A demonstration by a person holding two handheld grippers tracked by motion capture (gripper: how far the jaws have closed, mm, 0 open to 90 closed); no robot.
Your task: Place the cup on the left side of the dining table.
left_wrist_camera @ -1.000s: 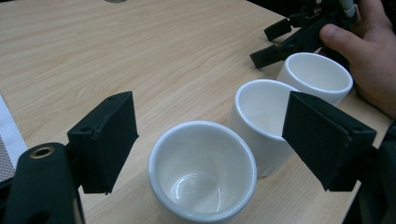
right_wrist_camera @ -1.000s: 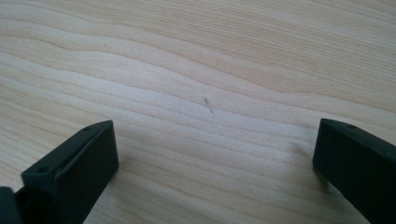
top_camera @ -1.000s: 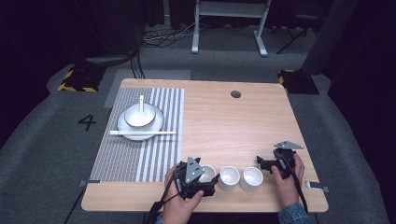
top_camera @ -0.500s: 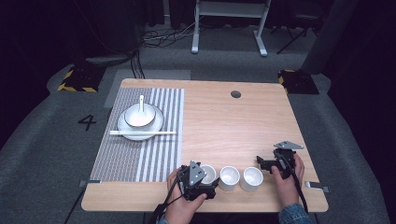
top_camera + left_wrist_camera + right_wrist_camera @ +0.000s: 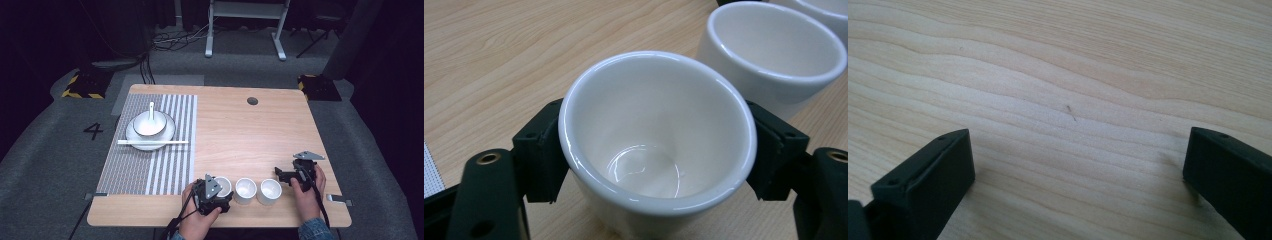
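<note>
The left gripper (image 5: pixel 654 145) has its two black jaws closed against opposite sides of a small white glazed ceramic cup (image 5: pixel 656 145), just below the rim, so the cup sits squarely between them. This cup (image 5: pixel 222 187) is the leftmost of a row of three alike along the near edge of the pale wooden table (image 5: pixel 250 135); the middle white cup (image 5: pixel 245 190) stands just beside it on its right, and the third white cup (image 5: pixel 269 191) just beyond that.

The held cup looks light, rigid and breakable, and its glaze is probably slick, so a firm, level grip on the outer wall under the flared rim seems the safest hold. Tilting it could let it slip.

The left hand (image 5: pixel 197 222) comes in low from the near edge, holding the gripper roughly level toward the cup. To the right of the cup row, the right gripper (image 5: pixel 285 175) rests with its jaws spread wide and nothing between them, bare wood beneath, the right hand (image 5: pixel 306 187) wrapped around its body.
</note>
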